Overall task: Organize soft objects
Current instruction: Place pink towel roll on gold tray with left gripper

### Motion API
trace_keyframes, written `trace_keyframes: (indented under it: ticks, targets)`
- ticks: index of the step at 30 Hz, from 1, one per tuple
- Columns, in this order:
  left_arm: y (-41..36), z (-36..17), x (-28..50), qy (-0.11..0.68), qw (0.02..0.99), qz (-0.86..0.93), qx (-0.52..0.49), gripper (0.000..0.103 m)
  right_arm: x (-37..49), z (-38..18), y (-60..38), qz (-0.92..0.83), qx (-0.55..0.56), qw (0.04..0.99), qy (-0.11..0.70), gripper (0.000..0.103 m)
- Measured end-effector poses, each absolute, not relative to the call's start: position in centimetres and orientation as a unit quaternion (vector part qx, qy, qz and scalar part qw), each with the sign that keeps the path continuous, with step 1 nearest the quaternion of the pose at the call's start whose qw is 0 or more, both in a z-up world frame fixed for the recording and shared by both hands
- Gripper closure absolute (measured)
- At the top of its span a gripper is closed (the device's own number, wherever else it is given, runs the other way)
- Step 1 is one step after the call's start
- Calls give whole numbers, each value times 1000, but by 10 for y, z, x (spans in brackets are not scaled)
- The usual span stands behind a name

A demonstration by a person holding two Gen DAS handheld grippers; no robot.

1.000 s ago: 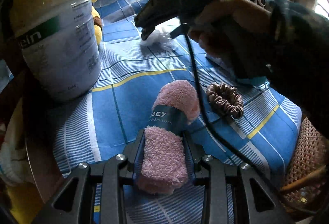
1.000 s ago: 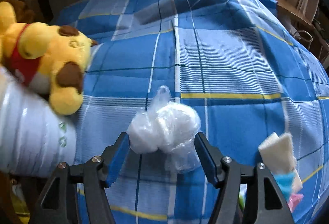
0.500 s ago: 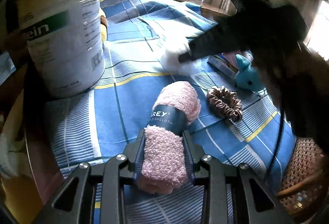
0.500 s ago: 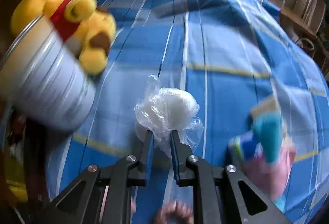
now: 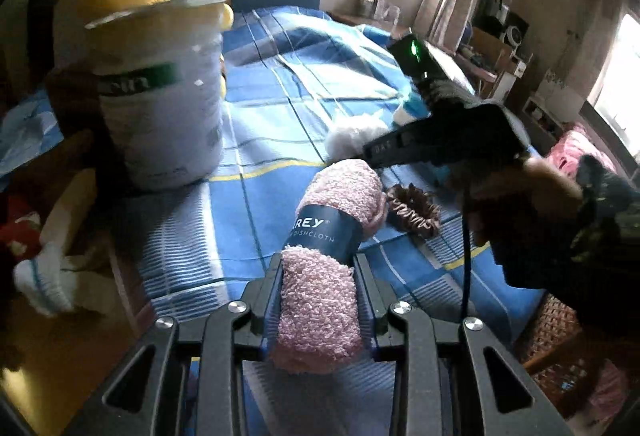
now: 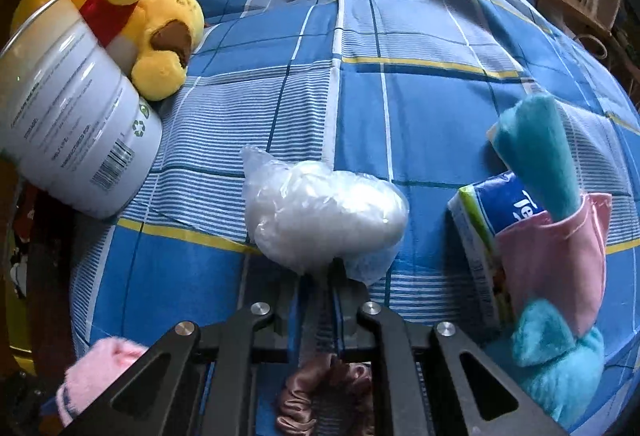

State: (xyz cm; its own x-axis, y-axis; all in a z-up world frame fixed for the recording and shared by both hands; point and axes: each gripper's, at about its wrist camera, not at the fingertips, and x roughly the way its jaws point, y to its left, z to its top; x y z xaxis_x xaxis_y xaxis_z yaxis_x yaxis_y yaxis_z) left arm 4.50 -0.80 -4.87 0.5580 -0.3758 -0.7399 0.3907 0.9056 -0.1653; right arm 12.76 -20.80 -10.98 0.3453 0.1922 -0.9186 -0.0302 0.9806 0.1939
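Dishcloth roll (image 5: 320, 276) pinched in left gripper (image 5: 318, 300); right gripper (image 6: 320, 276) clamps cotton bag (image 6: 324, 220) beside canister (image 6: 76, 131).

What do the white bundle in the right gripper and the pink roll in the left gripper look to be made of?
White bundle: fluffy white filling, possibly cotton, inside thin clear plastic; the crinkled film shows glossy highlights. Pink roll: looped, terry-like fabric with a matte nubbly pile; its dark band reads "dishcloth".

Blue plaid cloth (image 6: 420, 107), wicker chair (image 5: 556, 332)
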Motion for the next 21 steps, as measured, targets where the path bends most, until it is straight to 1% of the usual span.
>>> trace_keyframes:
  ticks: [4,9,16,21]
  targets:
    - [11,-36,42,412,886,-210,-21,70,129,-112,-218,79,99,814,568,91]
    - [41,-21,37,401,896,-184,-47,70,126,-110,-214,77,87,817,565,91]
    - [133,-2,32,381,914,-76,-115,70,121,-108,-202,73,46,825,559,92]
    - [214,-22,35,408,894,27,-186,70,120,-109,-201,71,29,828,555,92]
